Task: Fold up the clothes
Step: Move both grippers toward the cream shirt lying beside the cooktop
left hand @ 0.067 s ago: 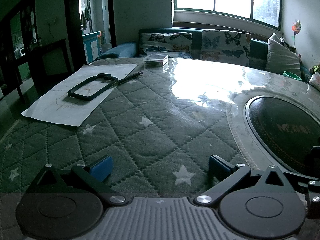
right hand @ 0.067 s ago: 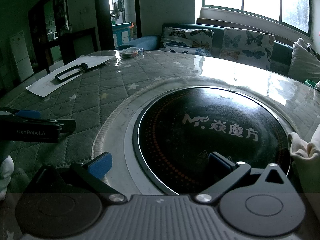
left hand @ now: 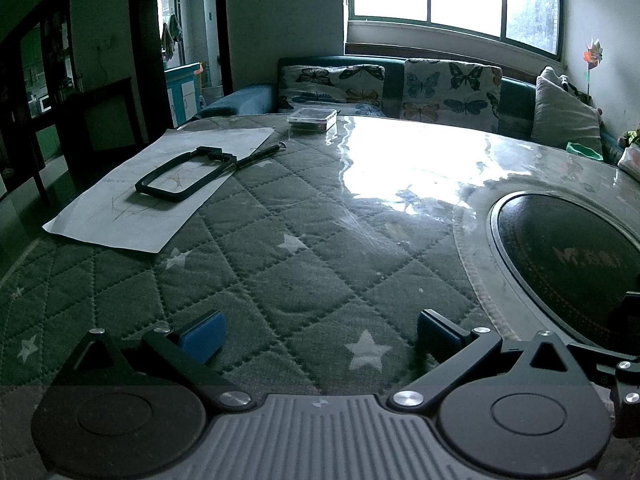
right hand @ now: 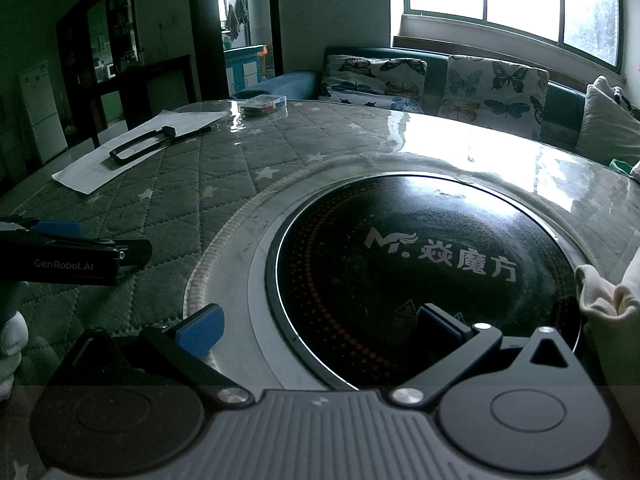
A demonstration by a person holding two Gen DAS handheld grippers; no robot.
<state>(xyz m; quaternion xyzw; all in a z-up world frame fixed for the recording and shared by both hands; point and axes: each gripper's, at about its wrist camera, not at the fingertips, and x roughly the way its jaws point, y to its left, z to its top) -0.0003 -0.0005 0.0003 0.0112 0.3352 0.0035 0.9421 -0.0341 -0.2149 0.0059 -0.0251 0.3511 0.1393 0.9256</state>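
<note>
My left gripper is open and empty, low over the green quilted table cover. My right gripper is open and empty over the near rim of the round black cooktop set in the table. A cream-white garment bunches at the right edge of the right wrist view, to the right of the right gripper and apart from it. The left gripper also shows side-on at the left edge of the right wrist view.
A white paper sheet with a black rectangular frame and a pen lies far left. A clear plastic box sits at the far edge. A sofa with butterfly cushions stands behind the table.
</note>
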